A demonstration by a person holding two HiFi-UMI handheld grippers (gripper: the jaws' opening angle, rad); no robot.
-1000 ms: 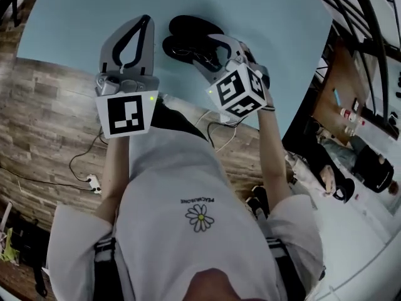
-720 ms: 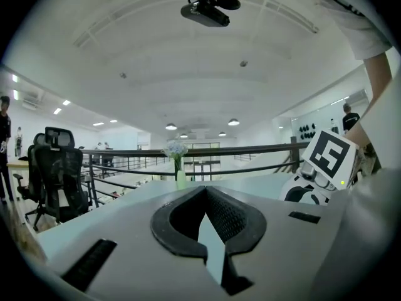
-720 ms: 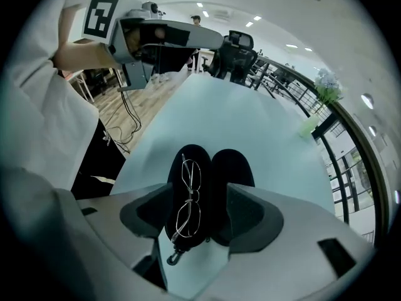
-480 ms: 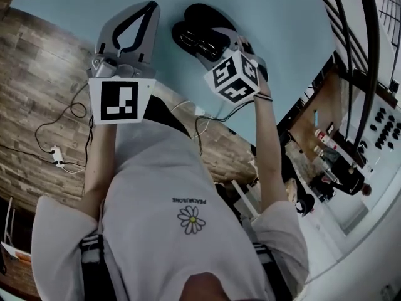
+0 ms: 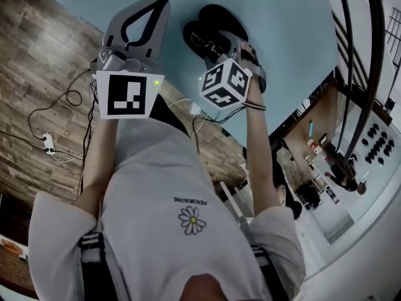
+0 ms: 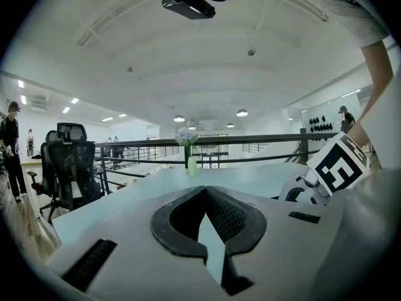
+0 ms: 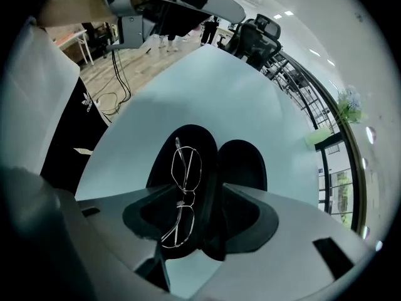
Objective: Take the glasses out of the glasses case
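- Glasses [image 7: 182, 193] lie in the left half of the open black glasses case [image 7: 241, 162], frame centre, on the pale blue surface [image 7: 188, 86].
- Right tongs [image 7: 199, 196] apart (just been closing a little), straddling the glasses, not gripping them.
- Left tongs [image 6: 205, 190] tips together, empty.

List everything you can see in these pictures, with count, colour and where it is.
table: one, light blue, top of the head view.
glasses case: one, black, lying open on the table.
glasses: one pair, thin silver wire, inside the open case.
vase of flowers: one, pale green with whitish blooms, far end of the table.
office chair: one, black, beside the table.
cables: a few, dark, on the wooden floor.
shirt: one, white, on the person.
left hand-held gripper: one, grey, jaws together, empty.
right hand-held gripper: one, grey, jaws wide, just closed slightly, glasses between them, pads not on them.
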